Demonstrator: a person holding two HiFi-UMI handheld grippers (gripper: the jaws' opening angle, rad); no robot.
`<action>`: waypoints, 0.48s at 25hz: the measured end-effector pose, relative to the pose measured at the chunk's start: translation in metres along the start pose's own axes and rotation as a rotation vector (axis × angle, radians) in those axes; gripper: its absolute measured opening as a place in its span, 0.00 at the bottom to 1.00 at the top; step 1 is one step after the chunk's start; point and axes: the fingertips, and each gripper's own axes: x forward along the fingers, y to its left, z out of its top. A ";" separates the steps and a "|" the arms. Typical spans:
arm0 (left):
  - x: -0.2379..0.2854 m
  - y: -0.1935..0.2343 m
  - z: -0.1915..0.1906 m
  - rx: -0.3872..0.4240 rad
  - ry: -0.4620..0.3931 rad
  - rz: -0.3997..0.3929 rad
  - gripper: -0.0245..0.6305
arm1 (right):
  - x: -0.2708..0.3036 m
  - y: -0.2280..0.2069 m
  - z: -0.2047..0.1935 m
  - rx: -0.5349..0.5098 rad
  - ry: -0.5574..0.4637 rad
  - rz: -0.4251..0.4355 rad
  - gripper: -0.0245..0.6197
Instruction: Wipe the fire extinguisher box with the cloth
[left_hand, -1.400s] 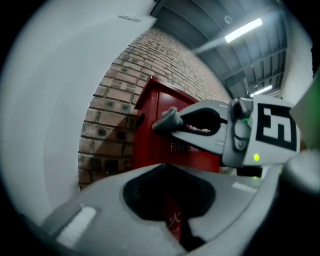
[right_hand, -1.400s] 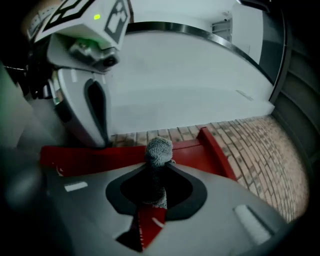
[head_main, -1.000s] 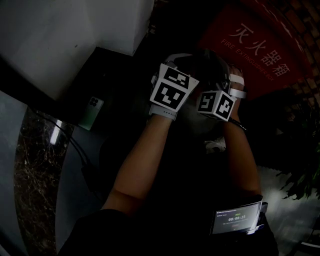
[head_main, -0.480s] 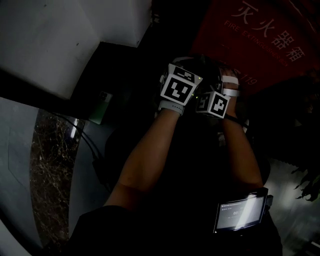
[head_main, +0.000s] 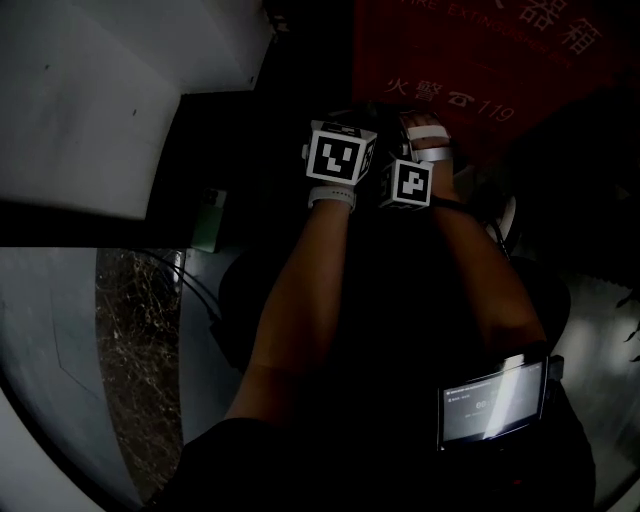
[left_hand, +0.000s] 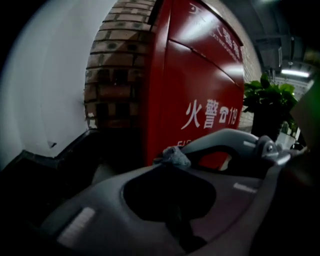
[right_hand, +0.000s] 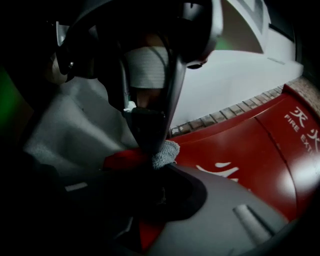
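Head view, nearest first: small lit screen device (head_main: 490, 402) at the waist, then two bare forearms (head_main: 300, 290) stretched forward and close together. Off to the left, a phone (head_main: 208, 215) lying flat beside a dark step, with a marbled floor strip (head_main: 140, 340) below it.

Left gripper view, at the tips: left claw (left_hand: 169, 164) pressed together on a small grey tuft of cloth (left_hand: 173, 156). Right gripper view: right claw (right_hand: 152, 161) likewise closed on that same tuft, met tip to tip by the other claw's dark end coming in from above. Cloth pinched between the two, held just in front of the red fire extinguisher box (left_hand: 200, 85); touching its face or not, impossible to tell.

Behind the box, a brick wall (left_hand: 117, 75). Further left, a plain white wall (left_hand: 45, 100). Far right, past the box's edge, a leafy green plant (left_hand: 270, 102) under a ceiling light.
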 end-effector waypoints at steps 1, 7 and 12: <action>0.002 0.001 -0.007 -0.016 0.021 -0.002 0.04 | 0.002 0.007 0.001 0.009 0.001 0.013 0.14; 0.014 0.015 -0.038 -0.068 0.104 0.022 0.04 | 0.014 0.037 0.006 0.018 0.002 0.076 0.14; 0.028 0.017 -0.062 -0.099 0.179 0.020 0.04 | 0.025 0.064 -0.001 0.024 0.002 0.129 0.14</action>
